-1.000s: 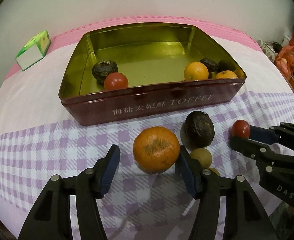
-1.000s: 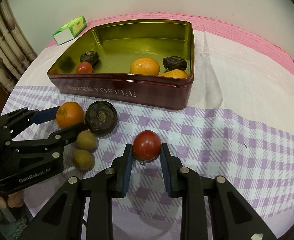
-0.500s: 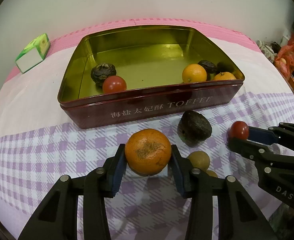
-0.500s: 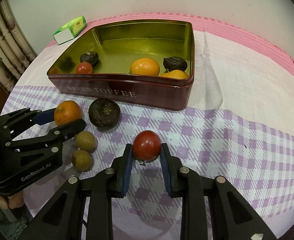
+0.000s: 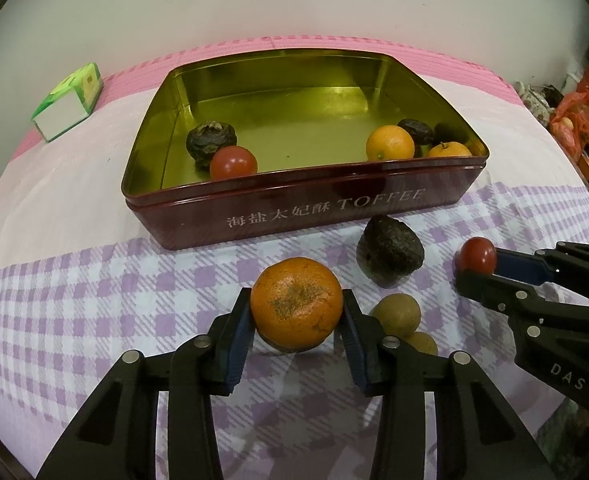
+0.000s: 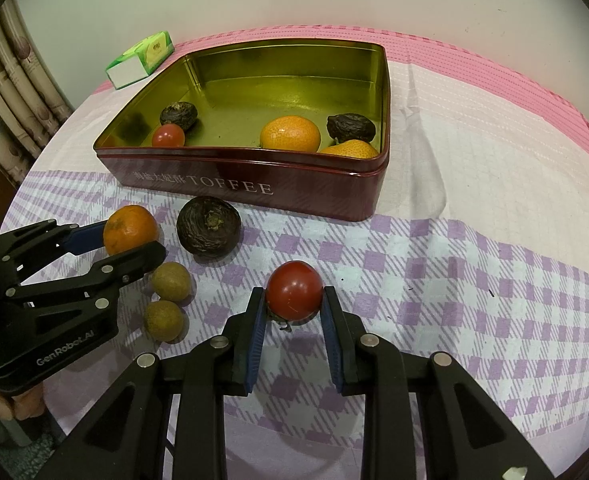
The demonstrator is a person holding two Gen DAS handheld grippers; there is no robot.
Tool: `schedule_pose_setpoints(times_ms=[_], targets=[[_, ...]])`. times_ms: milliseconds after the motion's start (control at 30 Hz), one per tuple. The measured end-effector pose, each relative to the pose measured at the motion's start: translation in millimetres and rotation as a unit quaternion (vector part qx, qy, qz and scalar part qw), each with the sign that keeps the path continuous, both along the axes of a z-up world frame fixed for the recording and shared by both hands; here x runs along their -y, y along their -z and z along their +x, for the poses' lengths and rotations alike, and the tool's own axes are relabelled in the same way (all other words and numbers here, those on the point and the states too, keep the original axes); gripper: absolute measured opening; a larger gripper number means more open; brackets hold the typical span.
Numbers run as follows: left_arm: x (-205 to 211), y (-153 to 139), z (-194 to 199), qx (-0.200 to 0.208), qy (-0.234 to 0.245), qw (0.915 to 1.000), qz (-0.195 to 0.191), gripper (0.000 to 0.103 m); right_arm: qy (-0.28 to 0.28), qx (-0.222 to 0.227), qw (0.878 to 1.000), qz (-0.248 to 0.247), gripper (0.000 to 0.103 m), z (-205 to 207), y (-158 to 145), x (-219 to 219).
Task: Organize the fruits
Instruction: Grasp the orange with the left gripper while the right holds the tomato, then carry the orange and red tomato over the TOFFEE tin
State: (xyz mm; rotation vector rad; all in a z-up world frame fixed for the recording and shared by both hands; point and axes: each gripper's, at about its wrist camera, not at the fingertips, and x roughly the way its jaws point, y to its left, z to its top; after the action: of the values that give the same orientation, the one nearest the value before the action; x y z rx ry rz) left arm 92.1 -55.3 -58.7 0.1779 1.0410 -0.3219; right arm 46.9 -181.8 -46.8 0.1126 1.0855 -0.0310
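Note:
My left gripper (image 5: 296, 320) is shut on an orange (image 5: 296, 305) and holds it just above the checked cloth; it shows in the right wrist view too (image 6: 130, 229). My right gripper (image 6: 293, 308) is shut on a red tomato (image 6: 293, 289), seen at the right in the left wrist view (image 5: 476, 255). The maroon toffee tin (image 5: 306, 212) stands open behind them, holding a tomato (image 5: 233, 162), two dark wrinkled fruits and two oranges (image 5: 390, 143). A dark fruit (image 5: 390, 249) and two small brown fruits (image 6: 171, 281) lie on the cloth between the grippers.
A green and white carton (image 5: 67, 107) lies at the back left of the table. A curtain (image 6: 10, 92) hangs at the left. Red bags and clutter (image 5: 574, 116) sit beyond the table's right edge.
My left gripper closed on the orange and lifted it slightly off the cloth, away from the dark fruit. My right gripper has held the tomato still.

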Motion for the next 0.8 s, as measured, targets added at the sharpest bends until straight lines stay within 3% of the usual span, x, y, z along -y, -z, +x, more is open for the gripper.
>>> schedule_pose_setpoints(times_ms=[433, 800], targets=[[-7.3, -8.6, -1.1, 0.004, -0.005, 1.0000, -0.005, 0.043, 0.001, 0.000, 1.000, 0.004, 0.025, 0.5, -0.8, 1.0], [-10.7, -41.4, 0.2, 0.043, 0.004, 0.9987, -0.028, 0.043, -0.002, 0.031, 0.999, 0.015, 0.025, -0.4, -28.4, 3.4]])
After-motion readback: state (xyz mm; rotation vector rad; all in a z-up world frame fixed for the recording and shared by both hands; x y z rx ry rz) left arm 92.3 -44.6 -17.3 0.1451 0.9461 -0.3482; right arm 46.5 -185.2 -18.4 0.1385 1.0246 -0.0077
